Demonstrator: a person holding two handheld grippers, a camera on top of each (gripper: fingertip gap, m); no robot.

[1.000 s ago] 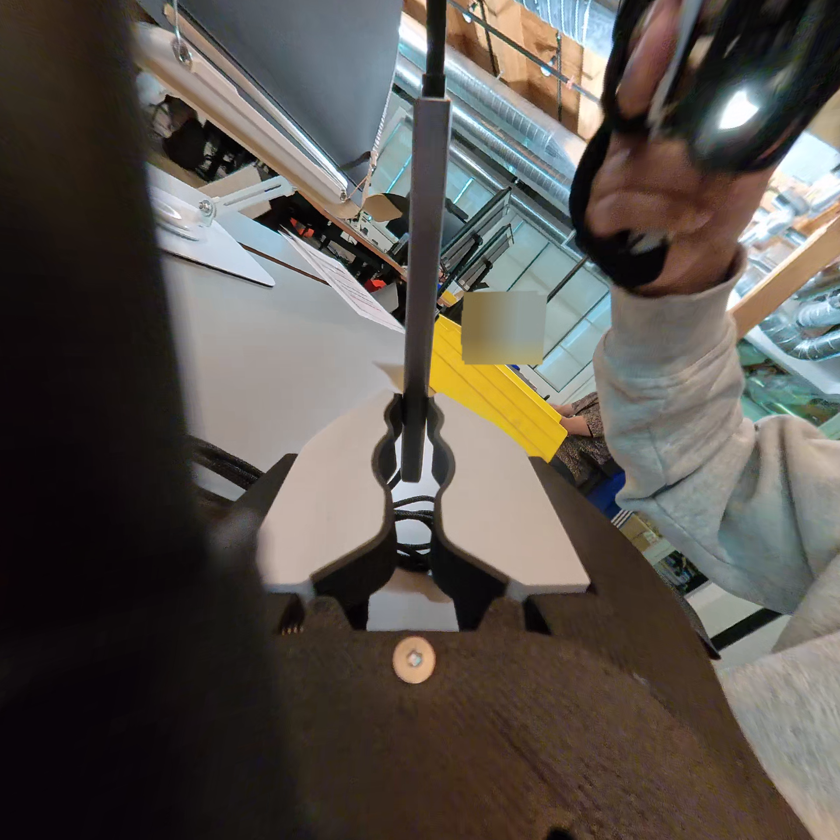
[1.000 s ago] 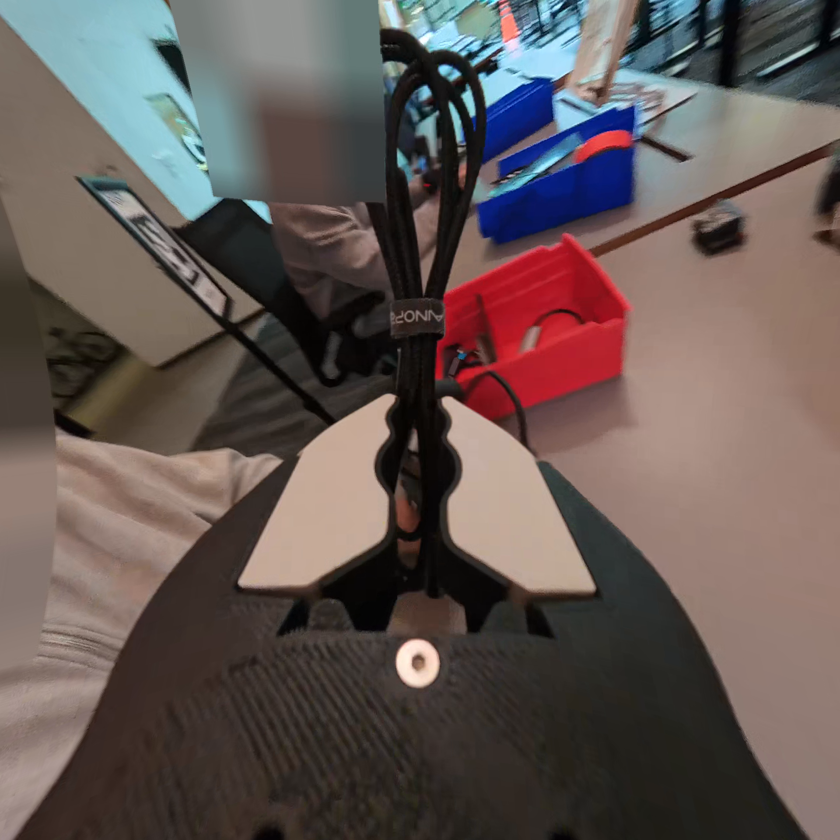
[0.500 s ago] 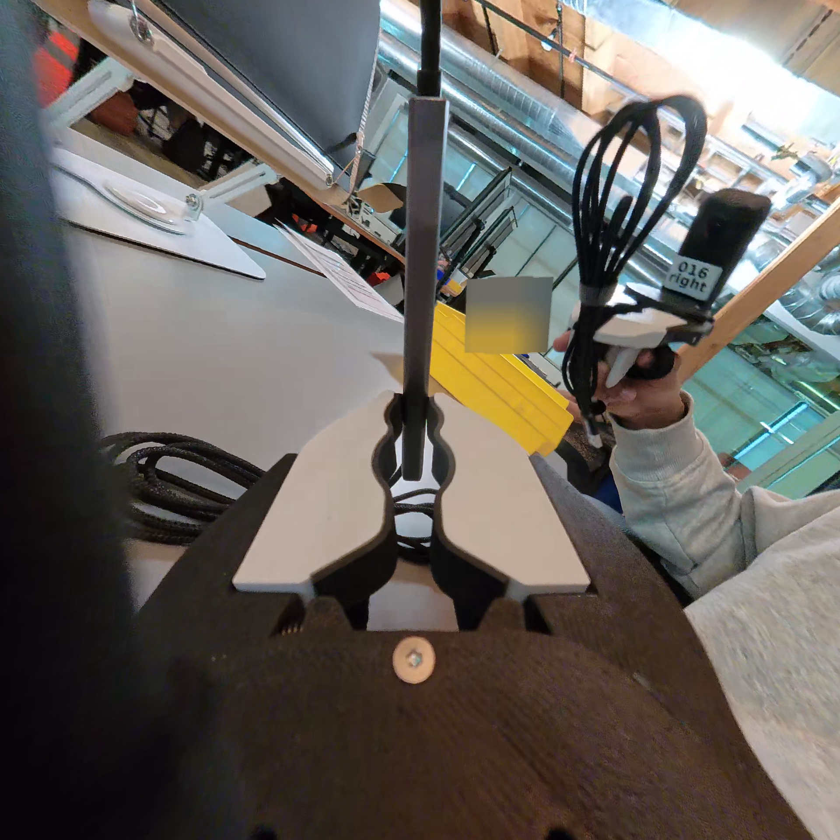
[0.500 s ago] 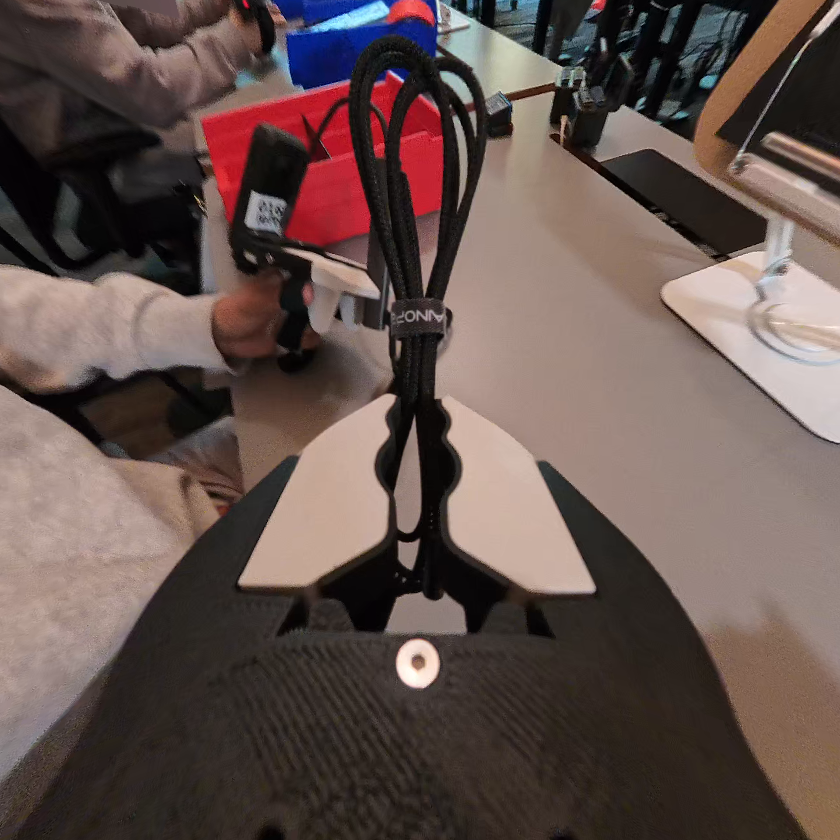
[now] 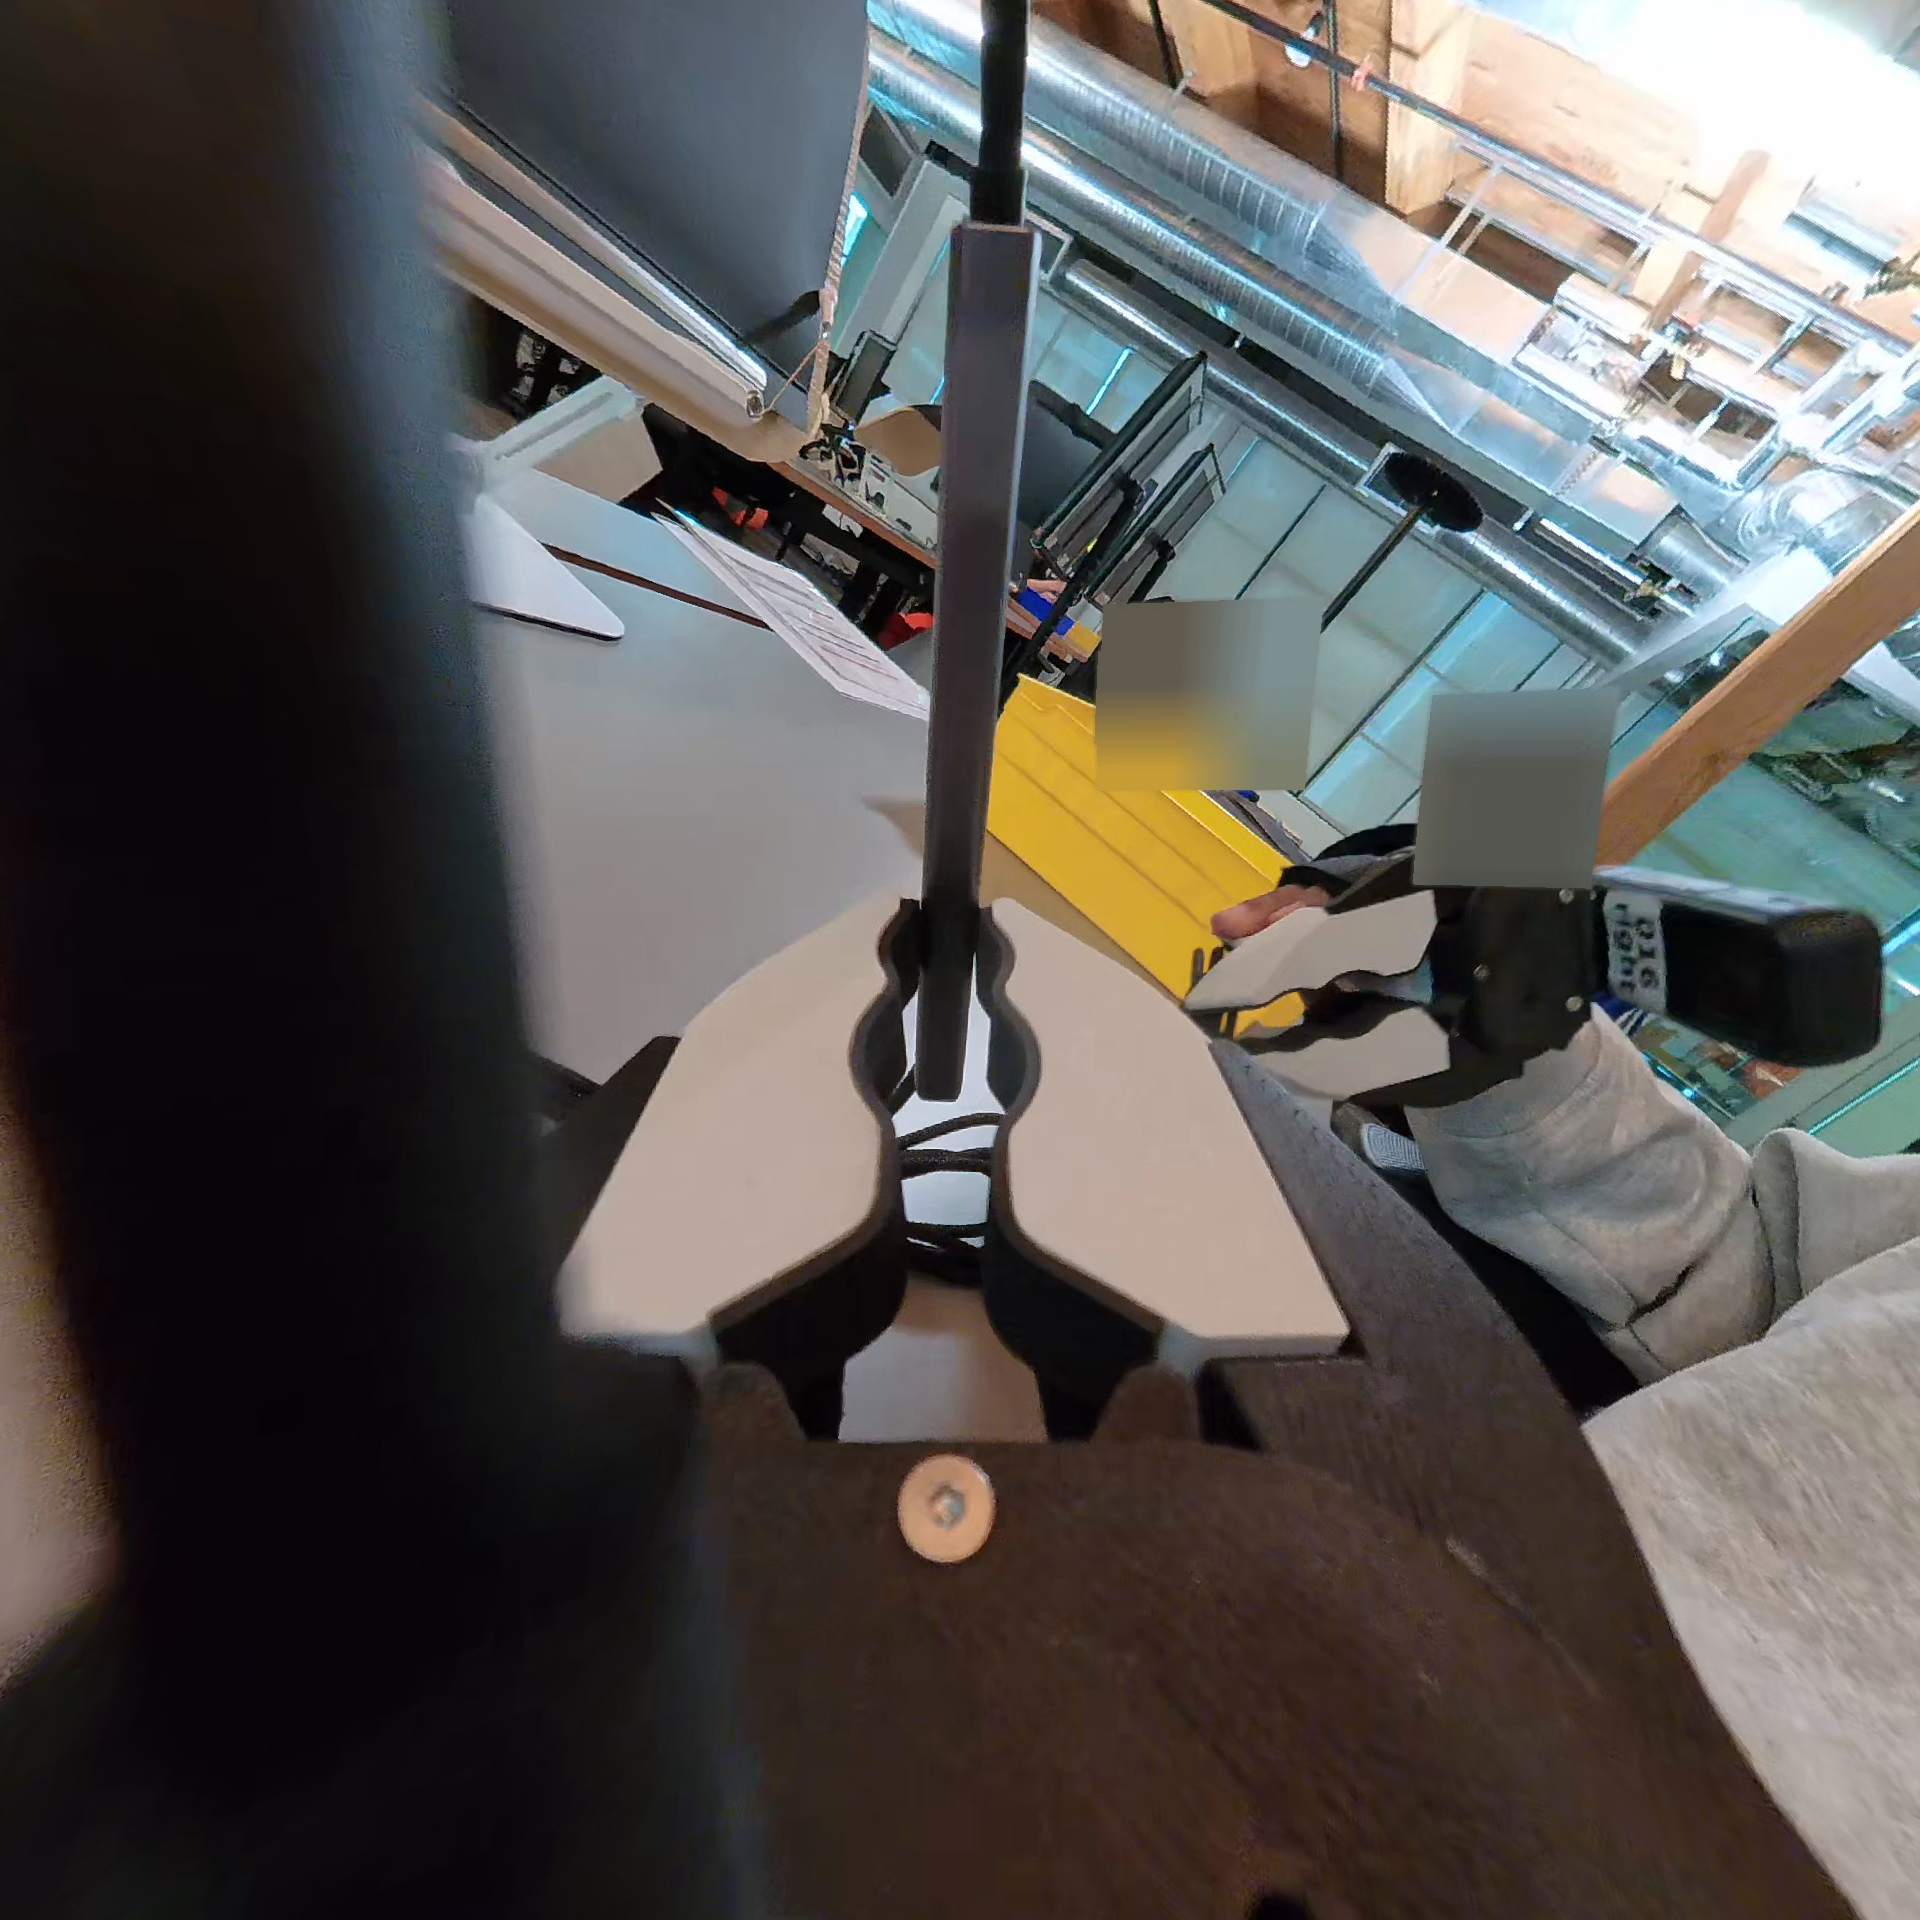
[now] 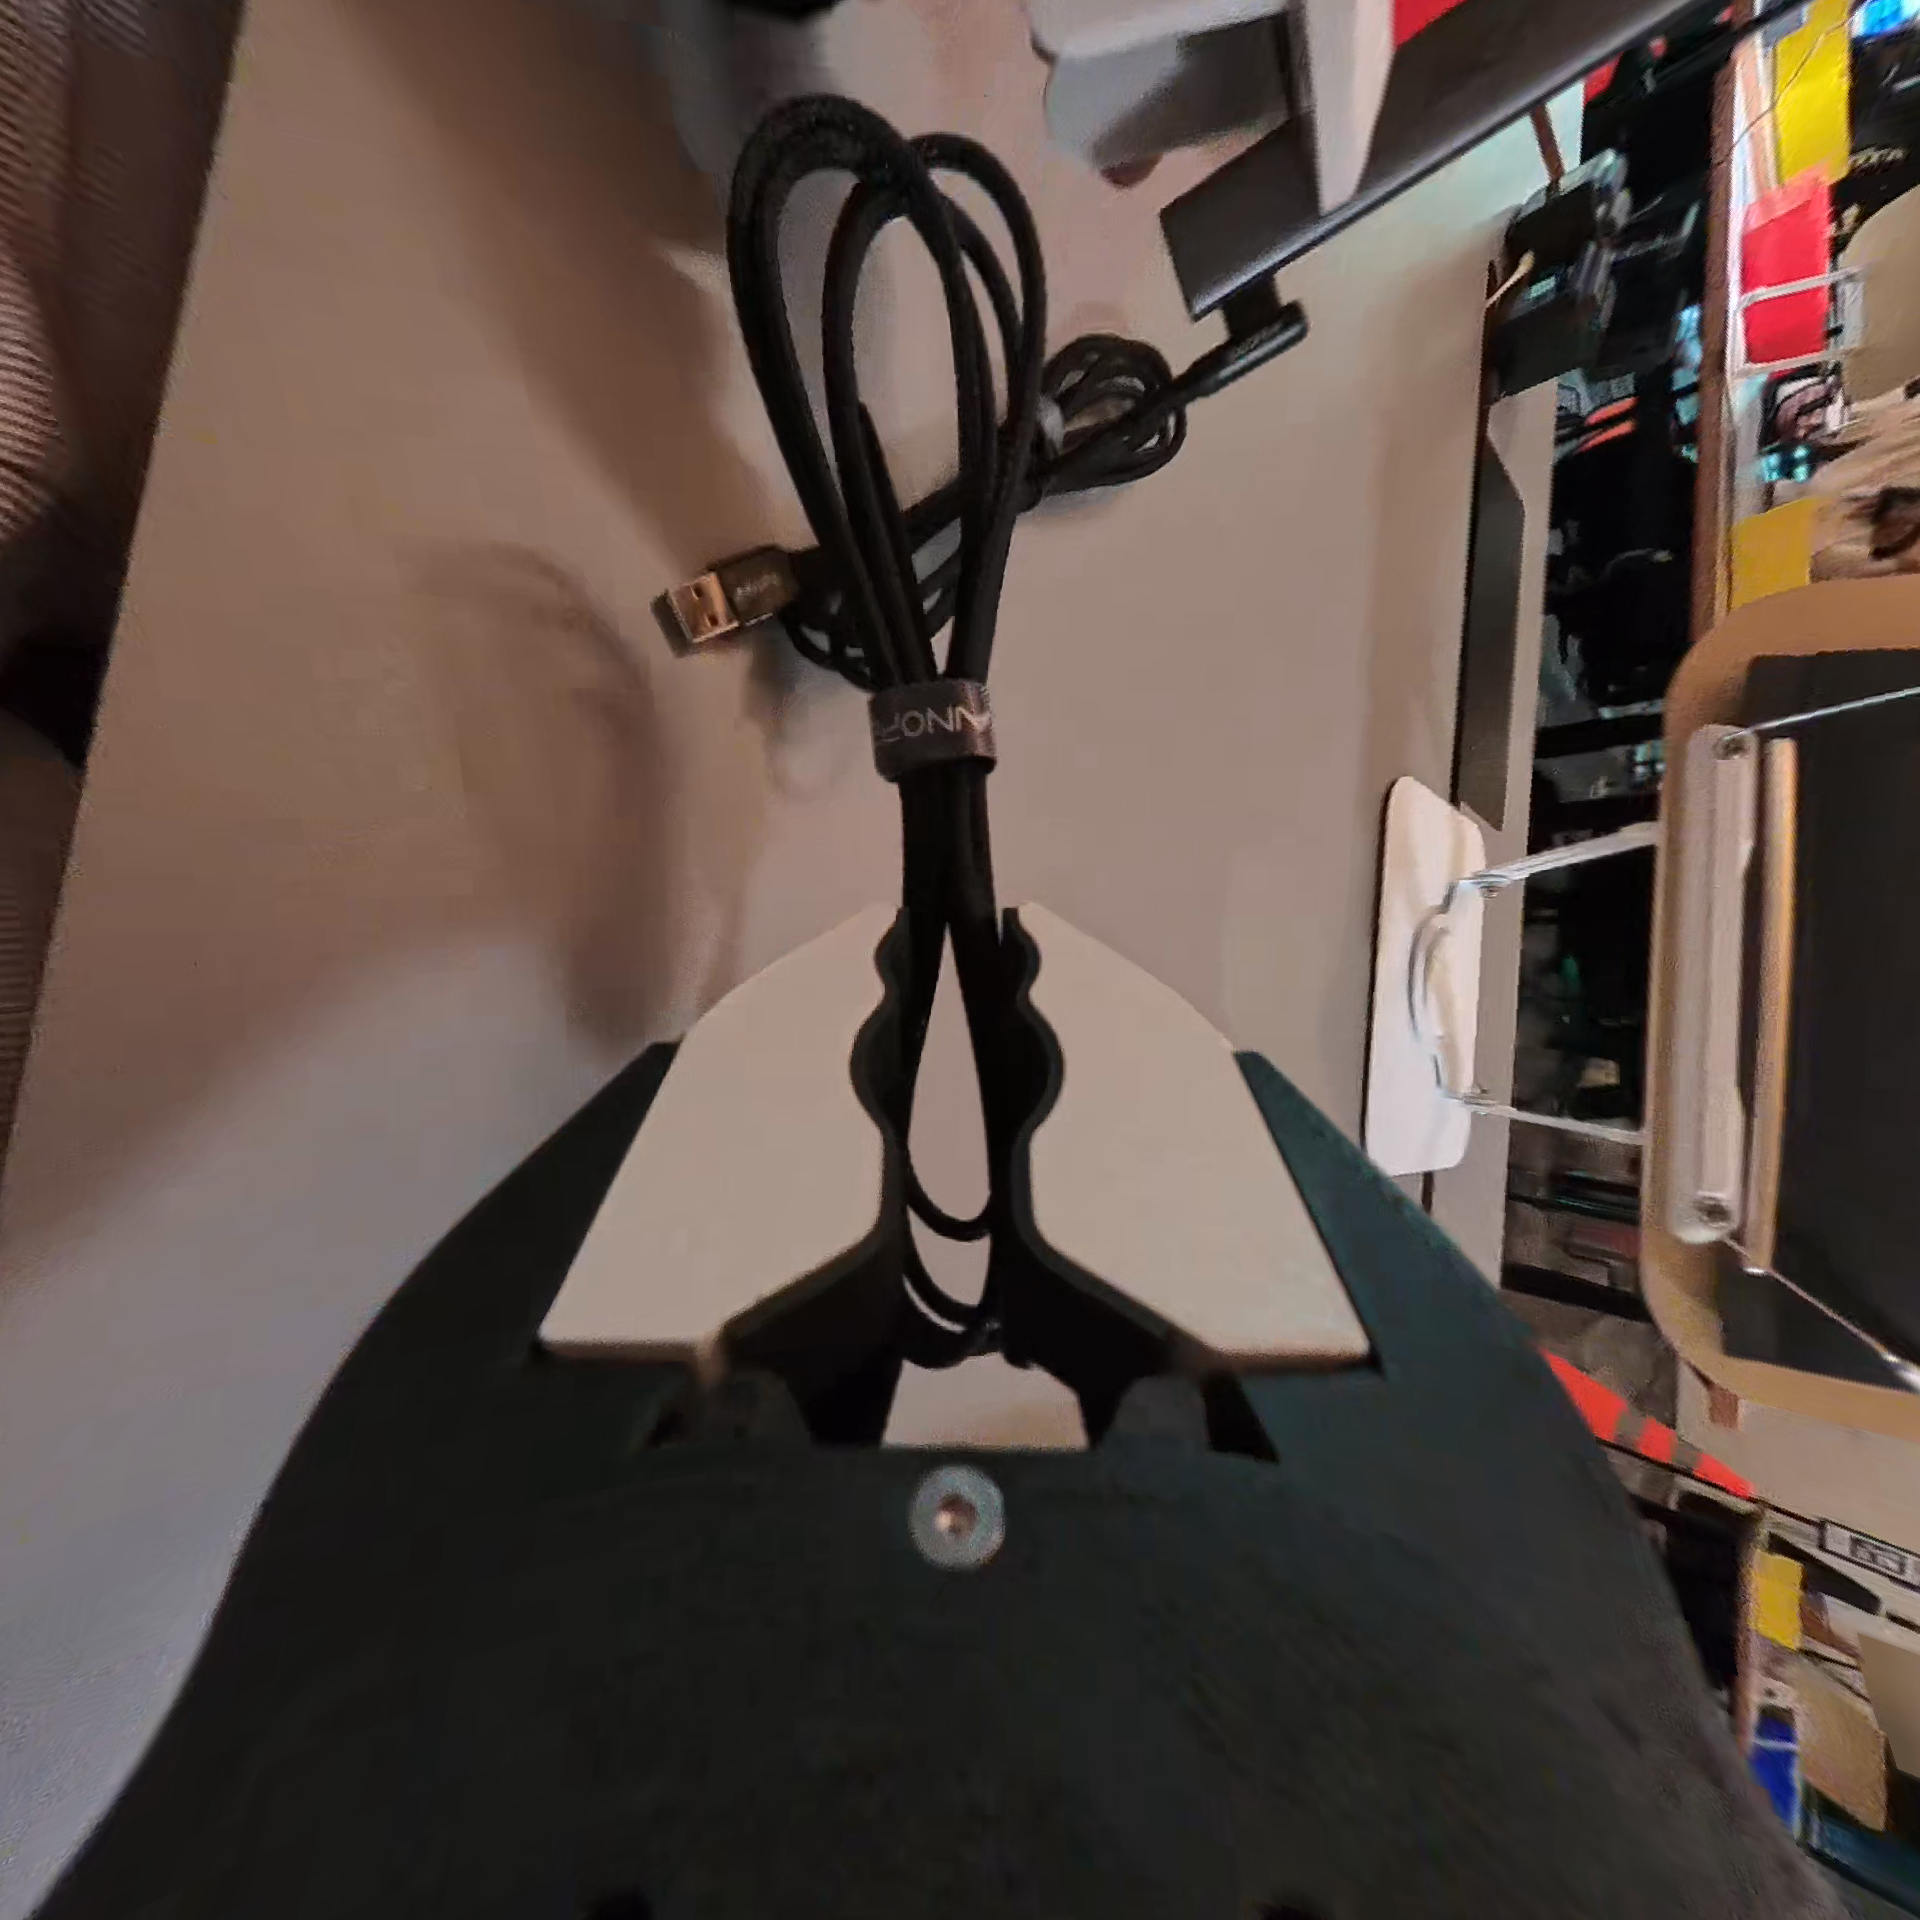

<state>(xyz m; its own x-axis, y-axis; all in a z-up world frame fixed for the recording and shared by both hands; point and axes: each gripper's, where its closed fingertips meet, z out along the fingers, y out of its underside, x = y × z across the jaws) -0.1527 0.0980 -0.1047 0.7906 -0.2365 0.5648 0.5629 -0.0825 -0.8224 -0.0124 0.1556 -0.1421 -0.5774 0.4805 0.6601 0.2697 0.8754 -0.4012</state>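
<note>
My left gripper (image 5: 948,914) is shut on a slim grey bar-shaped device (image 5: 977,520) with a black cable leaving its far end. In the right wrist view the device (image 6: 1247,239) is at the top, and its angled plug (image 6: 1257,338) leads to a black coil (image 6: 1101,416) on the table that ends in a metal USB plug (image 6: 717,608). My right gripper (image 6: 956,914) is shut on a black cable bundle (image 6: 883,416) tied with a dark strap (image 6: 932,732). It holds the bundle above that coil. The right gripper (image 5: 1340,997) also shows in the left wrist view.
A yellow bin (image 5: 1122,883) and a printed sheet (image 5: 810,623) lie on the grey table (image 5: 675,831). A monitor (image 6: 1818,1039) on a white stand base (image 6: 1423,977) is at the right. A dark blurred shape (image 5: 208,935) fills the left of the left wrist view. There is about 15 cm between the tips of the two grippers.
My right gripper has swung down with the bundle and now points at the table over the coil and USB plug. In the left wrist view it has dropped lower. The left grip is unchanged.
</note>
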